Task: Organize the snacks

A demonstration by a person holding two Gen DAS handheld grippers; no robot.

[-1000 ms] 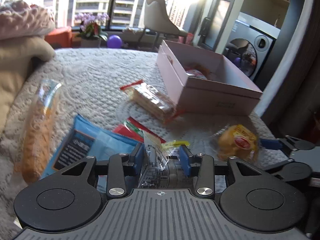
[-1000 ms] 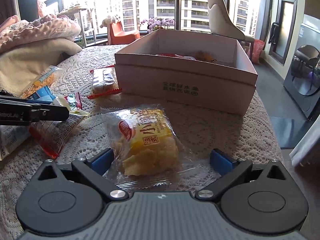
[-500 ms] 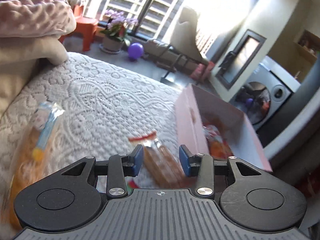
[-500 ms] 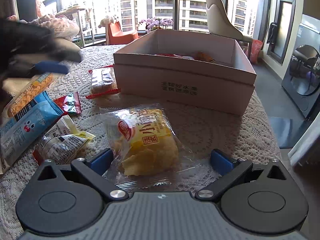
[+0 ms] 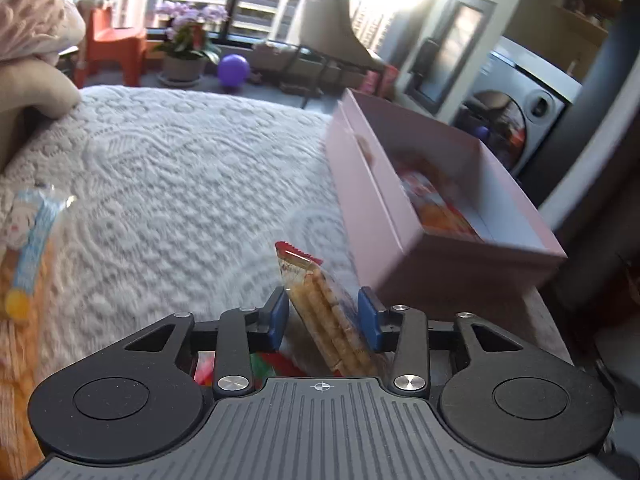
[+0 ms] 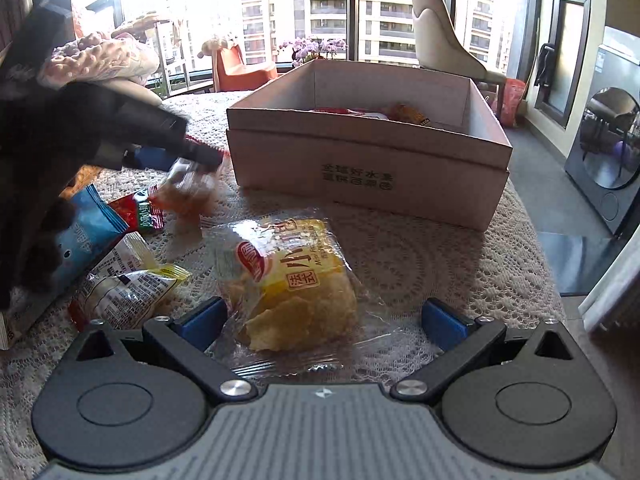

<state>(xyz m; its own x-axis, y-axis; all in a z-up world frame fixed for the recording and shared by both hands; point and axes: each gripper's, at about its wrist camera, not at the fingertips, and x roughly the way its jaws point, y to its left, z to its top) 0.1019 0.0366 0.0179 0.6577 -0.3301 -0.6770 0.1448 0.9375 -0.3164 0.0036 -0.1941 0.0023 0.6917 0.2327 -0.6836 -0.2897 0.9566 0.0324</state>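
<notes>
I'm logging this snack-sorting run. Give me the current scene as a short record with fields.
left gripper: around a clear packet of biscuit sticks; grip unclear
right gripper: open, either side of the yellow cake packet lying on the lace cloth
pink box: open, a few snacks inside
loose snacks: blue bag, red packet

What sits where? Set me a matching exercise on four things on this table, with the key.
Things:
1. cracker pack
2. yellow cake pack
3. pink box
4. blue bag

Places:
A. already has snacks inside
B. between the wide-open fingers of the right gripper
C. beside a red packet
D. between the fingers of the left gripper

Pairs: 1-D, 2-B, 3-A, 4-C
</notes>
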